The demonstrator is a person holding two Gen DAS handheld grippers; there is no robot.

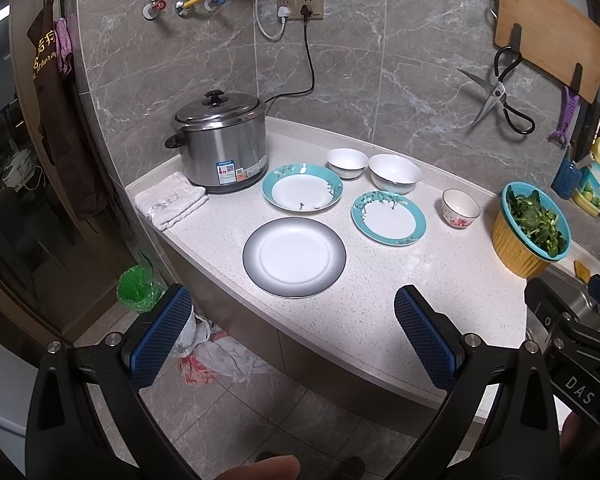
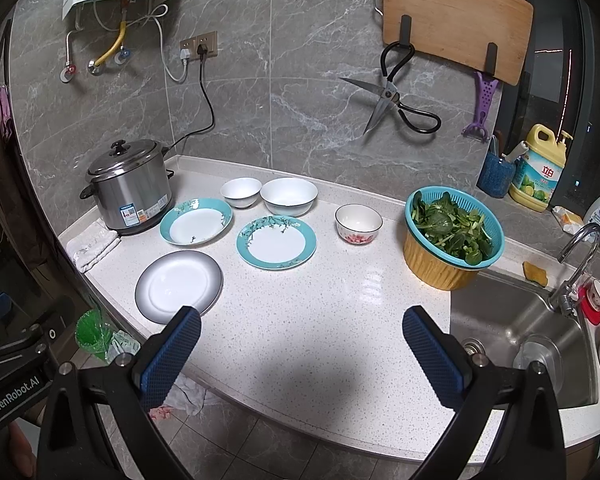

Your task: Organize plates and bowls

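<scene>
While both jaws are spread wide with nothing held, the left gripper (image 1: pixel 292 328) and right gripper (image 2: pixel 302 344) are kept off the counter edge. Relative to the rice cooker (image 2: pixel 130 188): the grey-rimmed plate (image 2: pixel 179 286) is set in front, one teal plate (image 2: pixel 196 221) just beside, another teal plate (image 2: pixel 276 242) further right, two white bowls (image 2: pixel 241 192) (image 2: pixel 289 196) behind these, the floral bowl (image 2: pixel 358 224) well apart.
</scene>
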